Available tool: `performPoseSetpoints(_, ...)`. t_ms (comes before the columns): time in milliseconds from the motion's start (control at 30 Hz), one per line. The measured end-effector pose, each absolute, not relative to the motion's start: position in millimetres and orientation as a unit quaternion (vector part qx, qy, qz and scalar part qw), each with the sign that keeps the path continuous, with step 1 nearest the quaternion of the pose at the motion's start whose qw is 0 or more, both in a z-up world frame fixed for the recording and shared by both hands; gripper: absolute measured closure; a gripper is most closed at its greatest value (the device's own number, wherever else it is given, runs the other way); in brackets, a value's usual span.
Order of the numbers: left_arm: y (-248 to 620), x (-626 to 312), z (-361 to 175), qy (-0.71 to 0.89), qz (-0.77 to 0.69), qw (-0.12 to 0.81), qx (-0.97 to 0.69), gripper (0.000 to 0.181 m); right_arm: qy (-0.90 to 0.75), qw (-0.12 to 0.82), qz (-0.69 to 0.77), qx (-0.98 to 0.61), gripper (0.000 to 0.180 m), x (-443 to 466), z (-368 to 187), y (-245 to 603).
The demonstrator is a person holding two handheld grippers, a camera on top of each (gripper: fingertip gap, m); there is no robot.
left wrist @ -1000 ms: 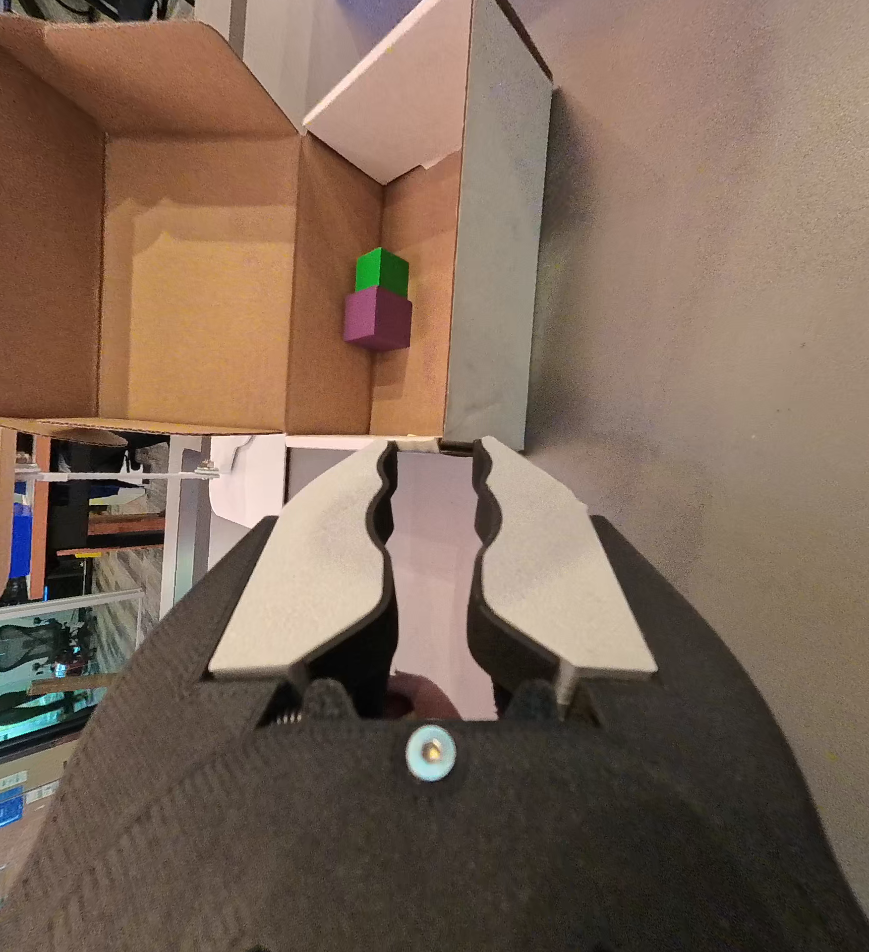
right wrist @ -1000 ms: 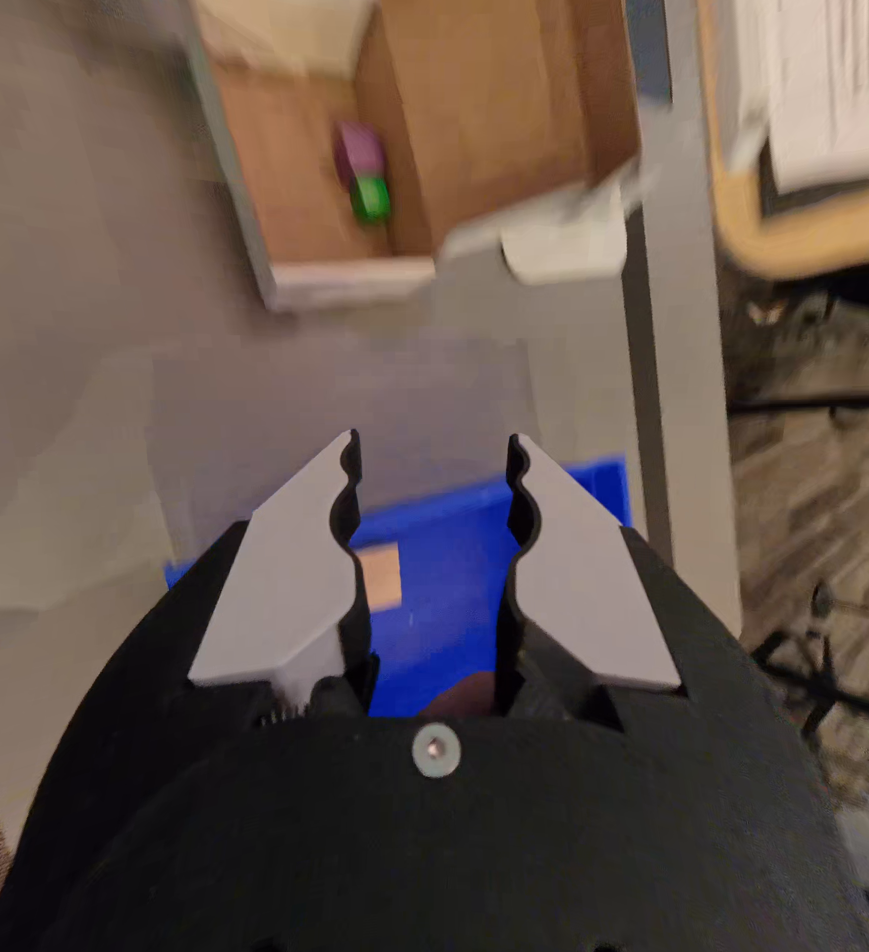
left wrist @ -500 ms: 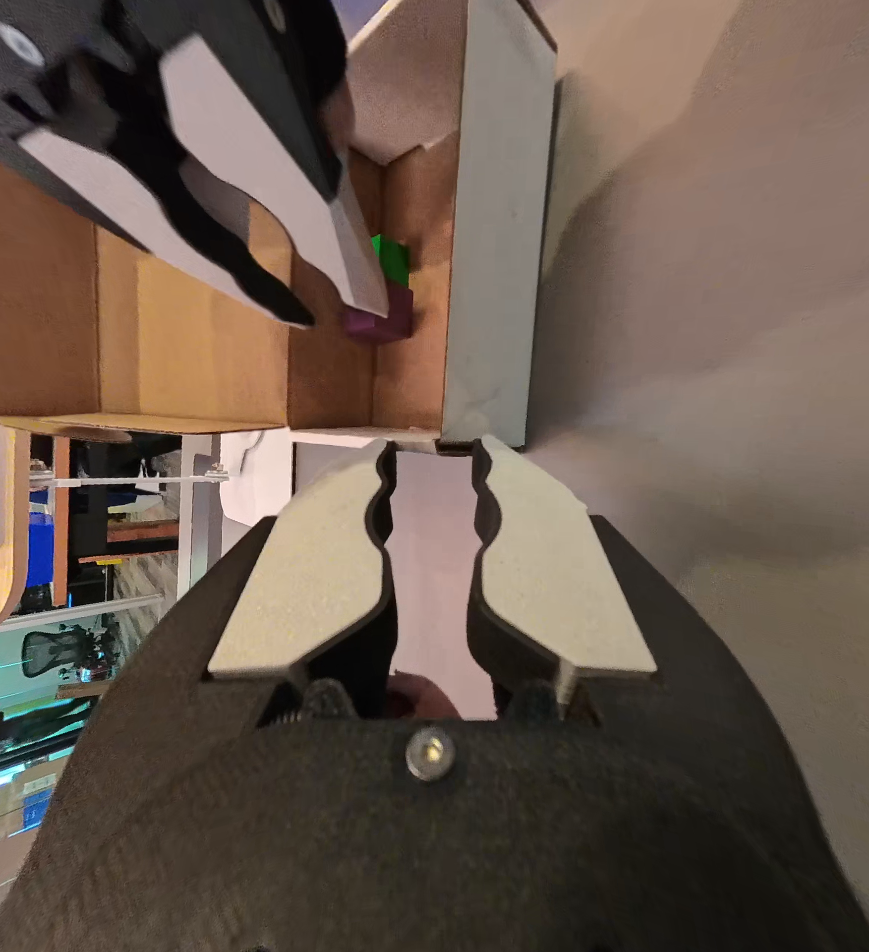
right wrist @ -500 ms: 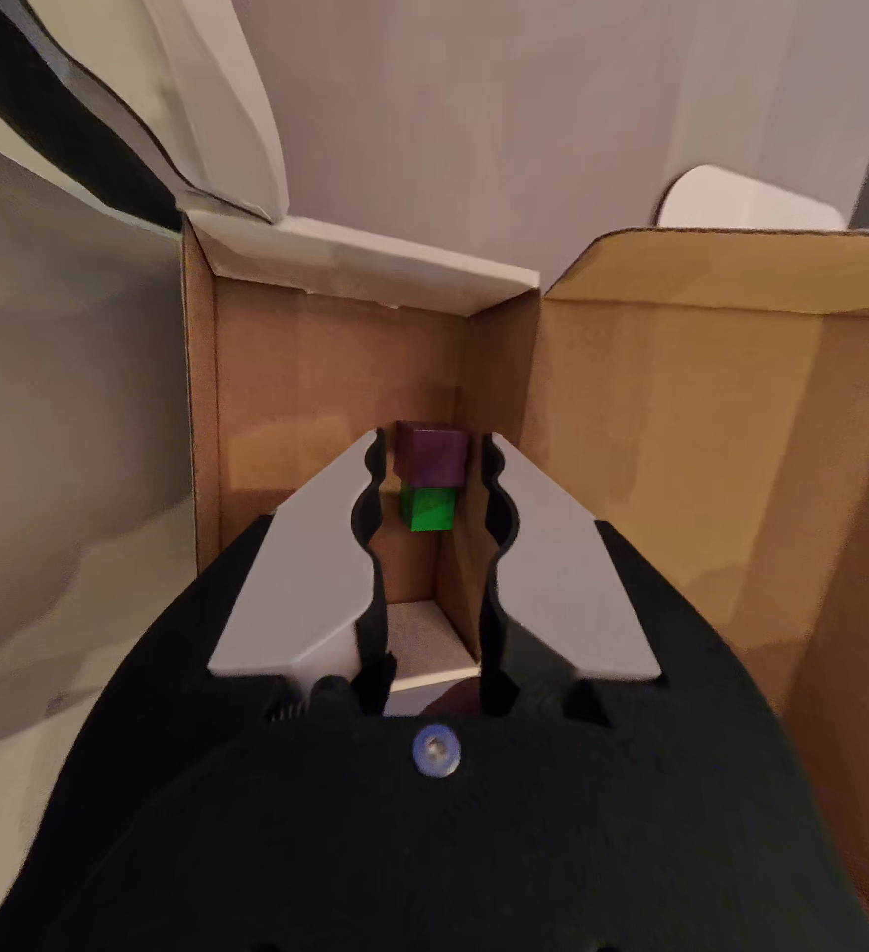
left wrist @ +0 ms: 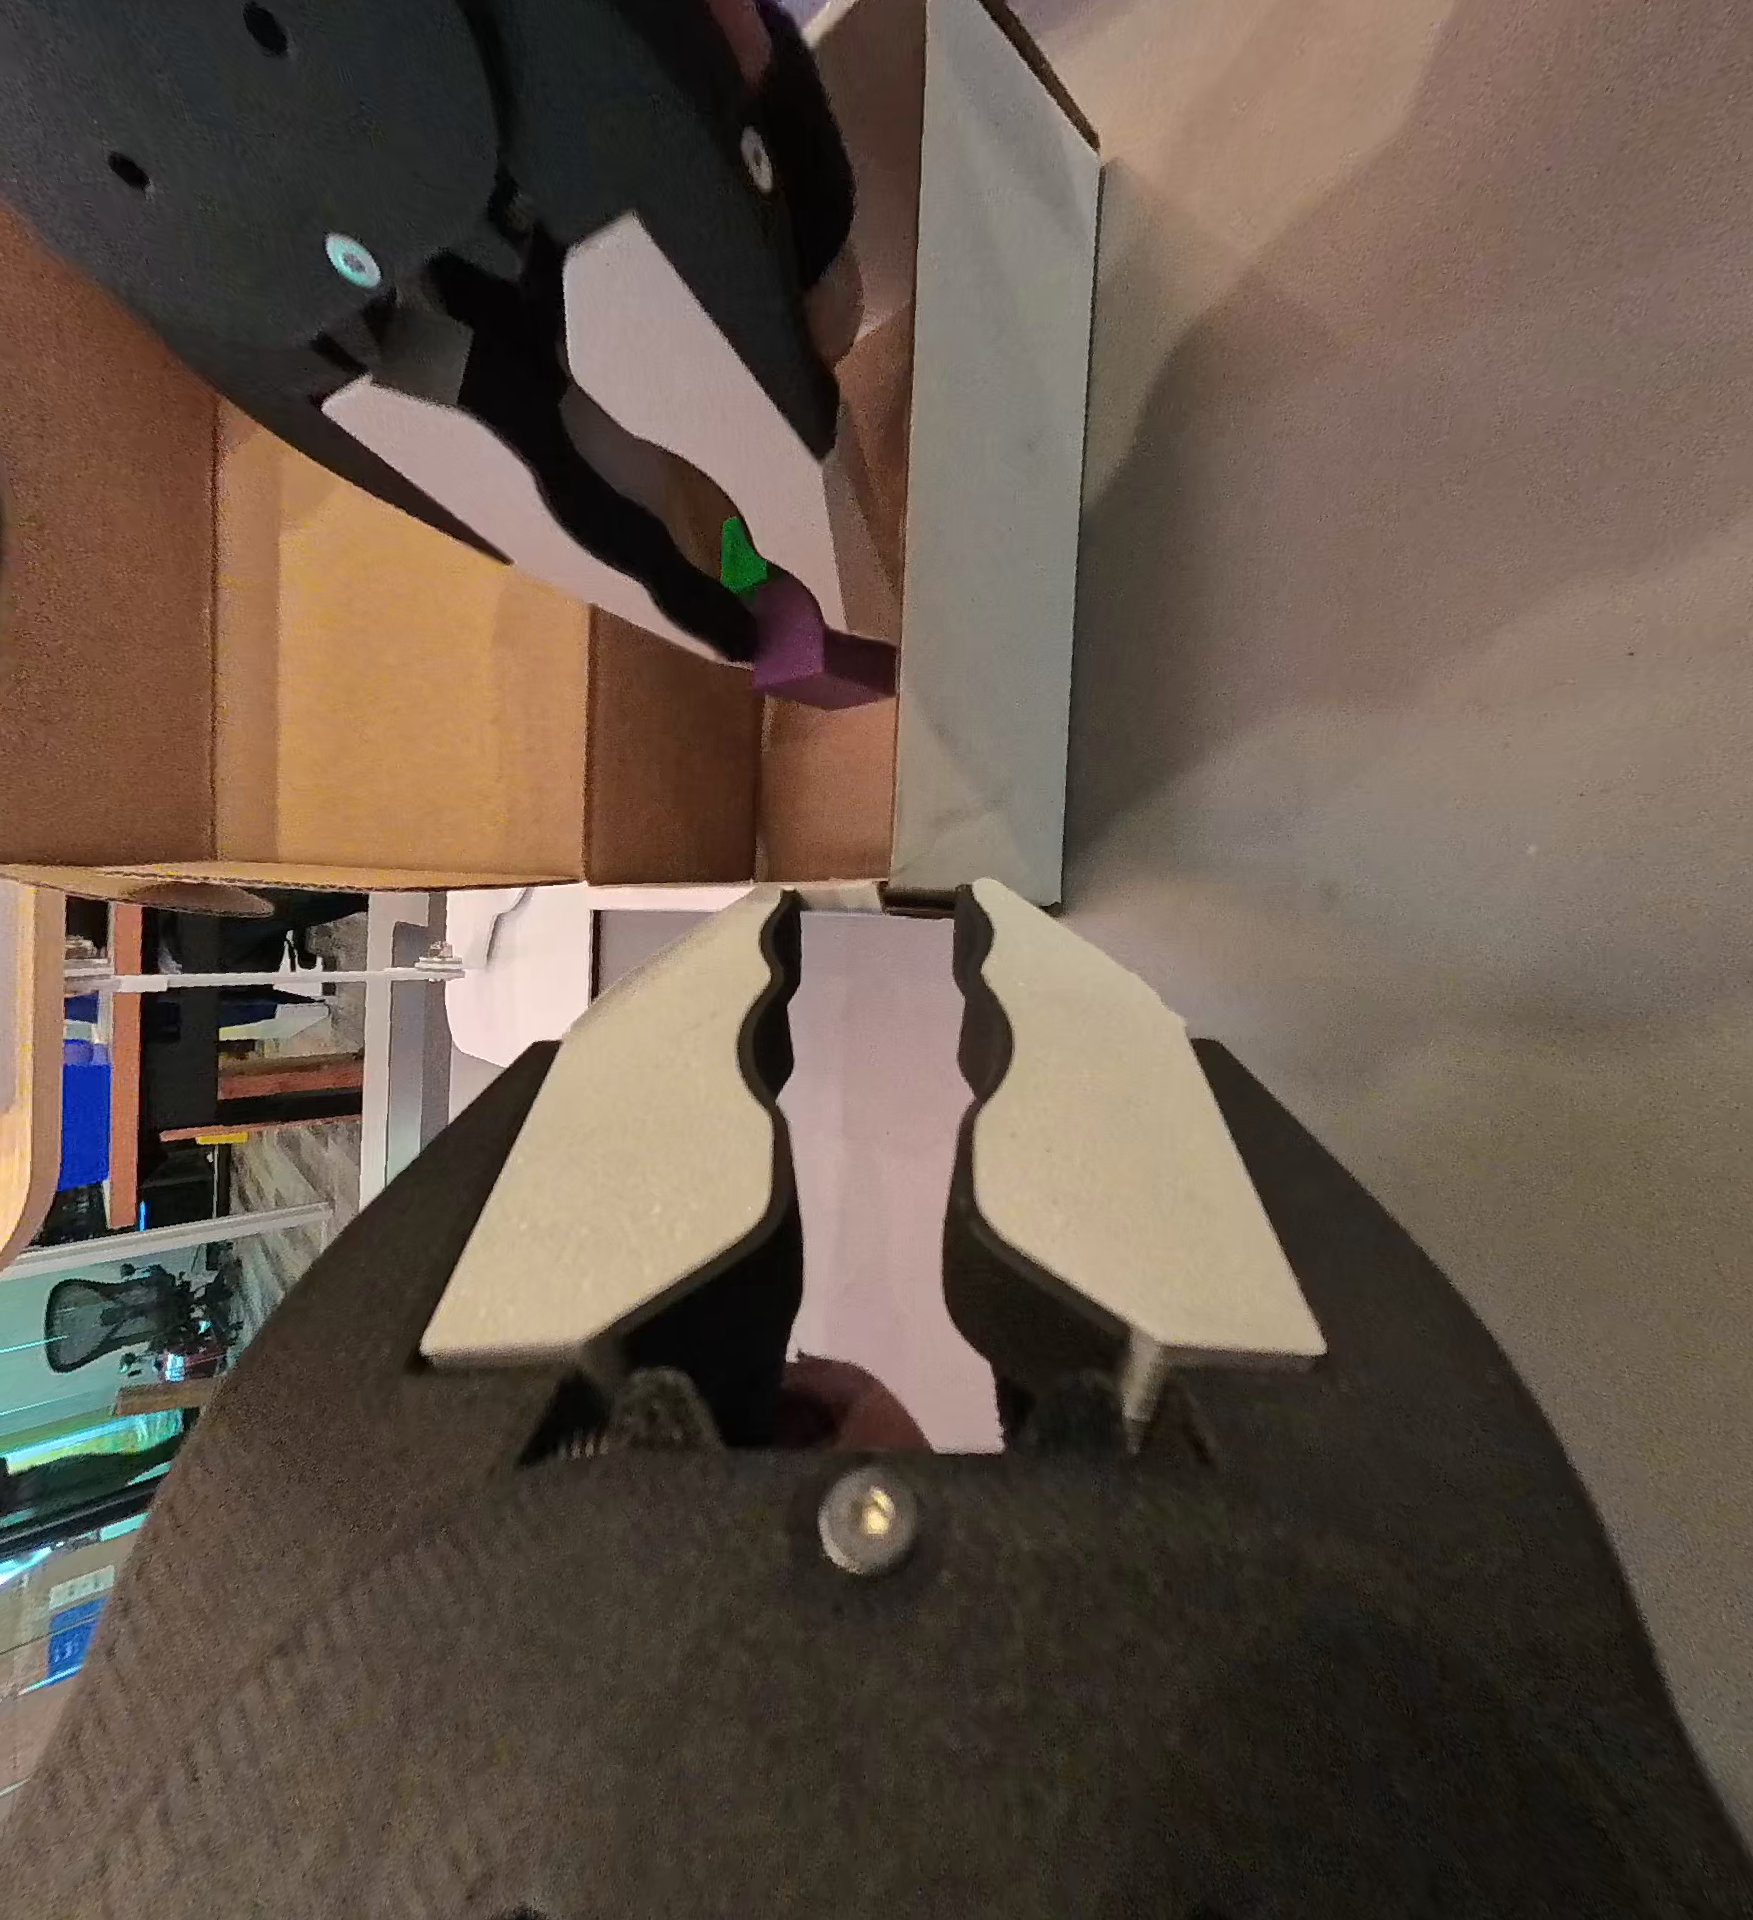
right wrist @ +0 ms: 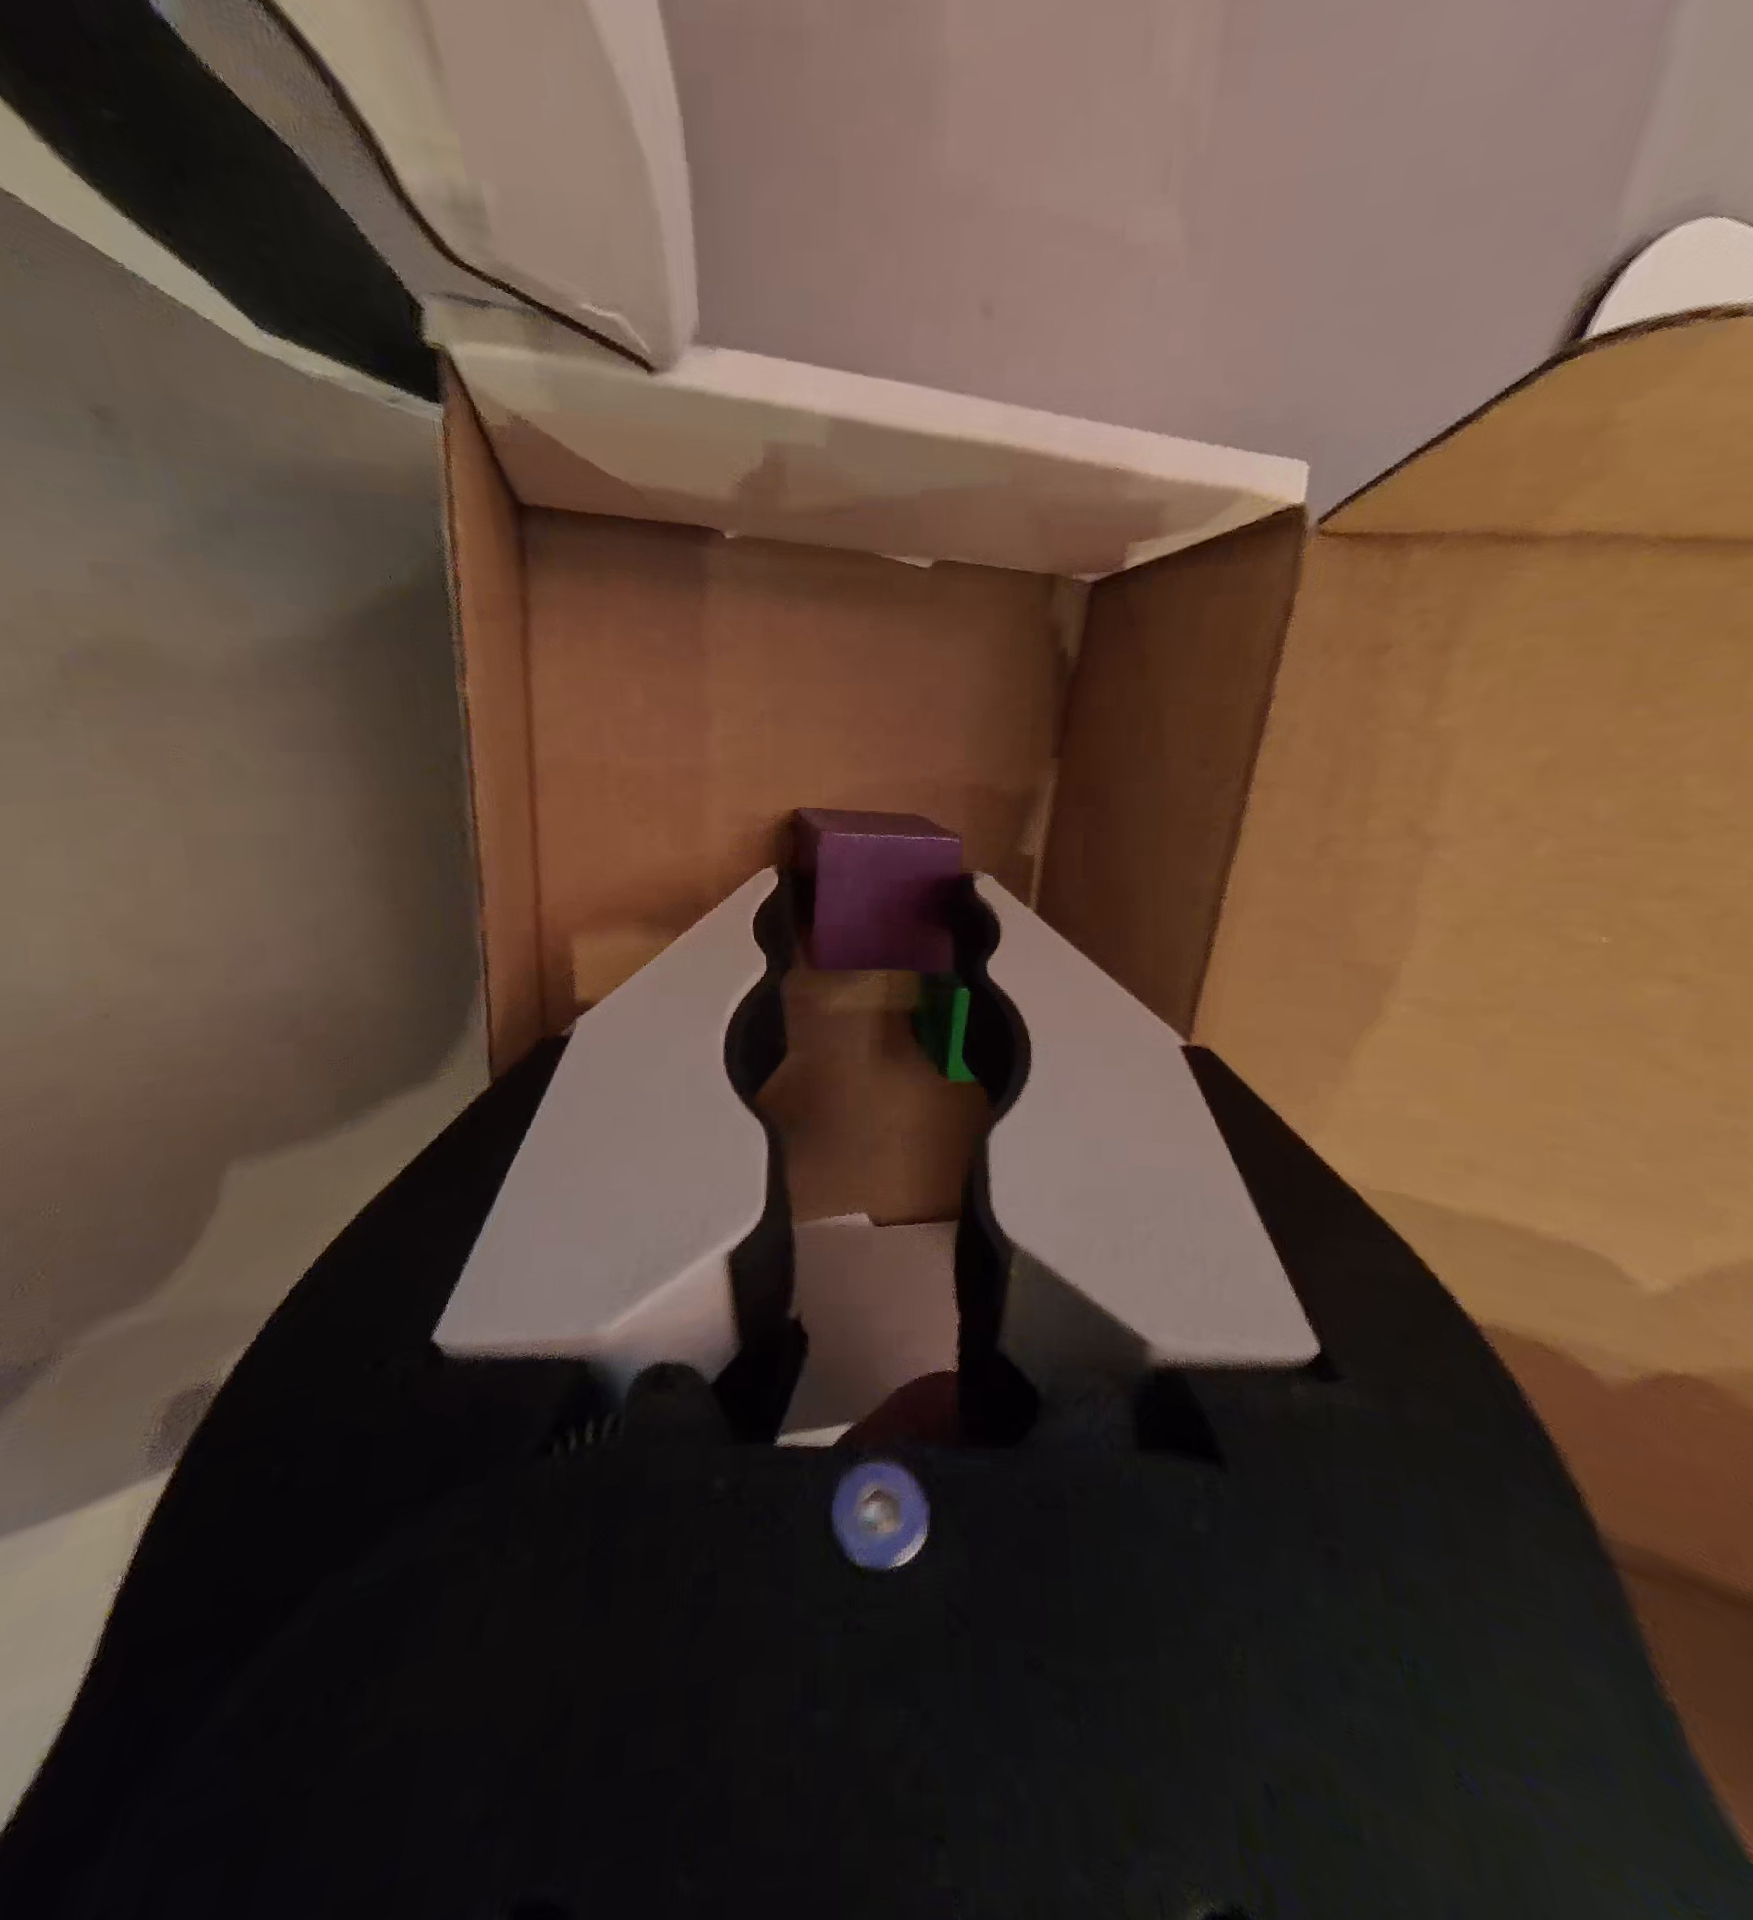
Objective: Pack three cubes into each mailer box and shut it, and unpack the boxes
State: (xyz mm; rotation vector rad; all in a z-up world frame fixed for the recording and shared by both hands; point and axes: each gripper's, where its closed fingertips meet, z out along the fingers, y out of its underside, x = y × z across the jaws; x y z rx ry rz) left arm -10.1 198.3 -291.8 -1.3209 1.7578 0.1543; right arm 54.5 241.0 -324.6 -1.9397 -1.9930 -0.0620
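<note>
An open mailer box (left wrist: 997,520), white outside and brown inside, stands on the grey table. A purple cube (left wrist: 815,665) and a green cube (left wrist: 742,556) lie on its floor by the white wall. My right gripper (left wrist: 784,623) reaches down into the box and is shut on the purple cube (right wrist: 877,904). The green cube (right wrist: 945,1034) shows partly behind its right finger. My left gripper (left wrist: 872,902) sits at the box's near corner, jaws a narrow gap apart with a white box panel (left wrist: 877,1143) between them. Its fingers (right wrist: 560,187) show beyond the far wall.
The box's brown lid (left wrist: 384,675) lies open toward the table edge; it is on the right in the right wrist view (right wrist: 1526,831). Grey table (left wrist: 1474,727) spreads on the other side. Past the edge are the floor, a blue bin (left wrist: 82,1122) and an office chair (left wrist: 103,1340).
My right gripper came from over a blue bin, went down into the box and closed on the purple cube. My left gripper has kept its place and gap.
</note>
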Motion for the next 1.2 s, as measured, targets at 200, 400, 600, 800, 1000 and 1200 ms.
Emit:
performPoseSetpoints(200, 199, -10, -292, 0.711, 0.063, 0.451, -0.535, 0.153, -0.698, 0.183, -0.036, -0.691, 0.136, 54, -323, 247)
performPoseSetpoints(400, 199, -10, -292, 0.712, 0.065, 0.451, -0.535, 0.153, -0.695, 0.182, -0.028, -0.695, 0.152, 53, -322, 249)
performPoseSetpoints(600, 199, -10, -292, 0.711, 0.063, 0.452, -0.535, 0.153, -0.673, 0.260, -0.001, -0.692, 0.152, 68, -250, 233)
performPoseSetpoints(800, 199, -10, -292, 0.709, 0.060, 0.451, -0.538, 0.153, -0.608, 0.293, -0.103, -0.731, 0.152, 203, -166, 207)
performPoseSetpoints(1000, 199, -9, -292, 0.708, 0.061, 0.450, -0.542, 0.153, -0.547, 0.198, -0.158, -0.798, 0.152, 333, -189, 169)
performPoseSetpoints(1200, 199, -9, -292, 0.706, 0.063, 0.449, -0.544, 0.153, -0.552, 0.114, -0.135, -0.815, 0.152, 374, -276, 153)
